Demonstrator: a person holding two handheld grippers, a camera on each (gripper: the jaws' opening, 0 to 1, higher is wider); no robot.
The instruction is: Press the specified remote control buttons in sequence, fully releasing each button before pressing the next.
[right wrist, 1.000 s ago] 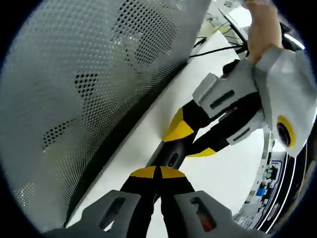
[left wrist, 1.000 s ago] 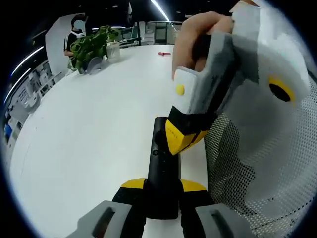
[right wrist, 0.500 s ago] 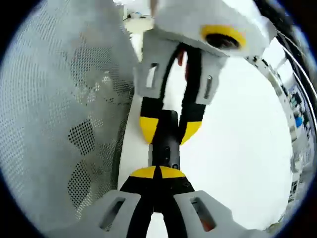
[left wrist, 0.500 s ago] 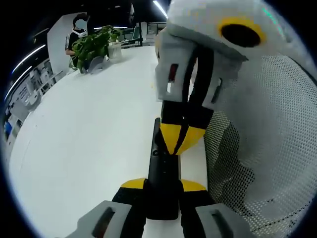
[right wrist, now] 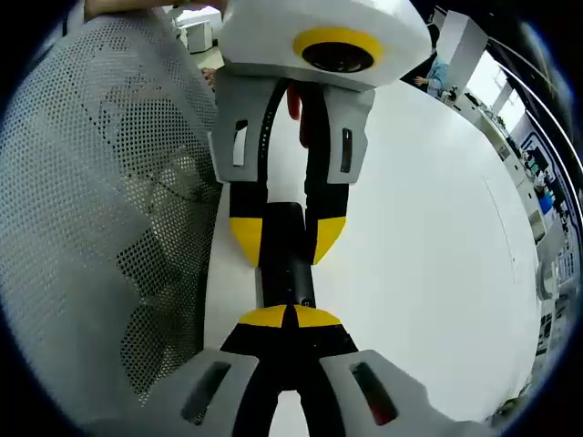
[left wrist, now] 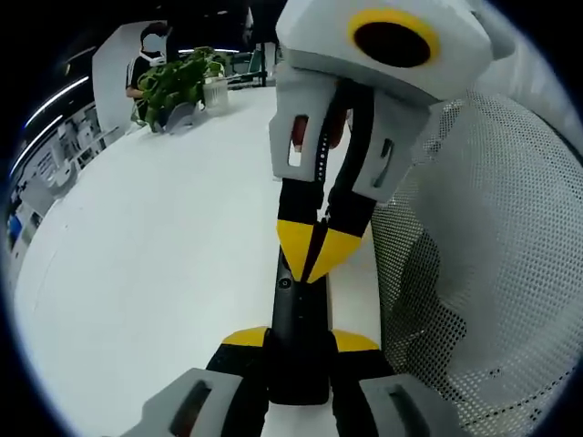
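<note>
Remote control (left wrist: pixel 298 314) is lying on the white worktop (left wrist: pixel 164 255) beside a mesh basket (left wrist: pixel 483 273), clamped by the left tongs (left wrist: pixel 298 350) while the closed right tongs (left wrist: pixel 314 250) are pressing a button, release likely following.

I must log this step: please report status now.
Left gripper shut on black remote control. Right gripper shut, tips on the remote's far end. White mesh chair beside the table edge.
</note>
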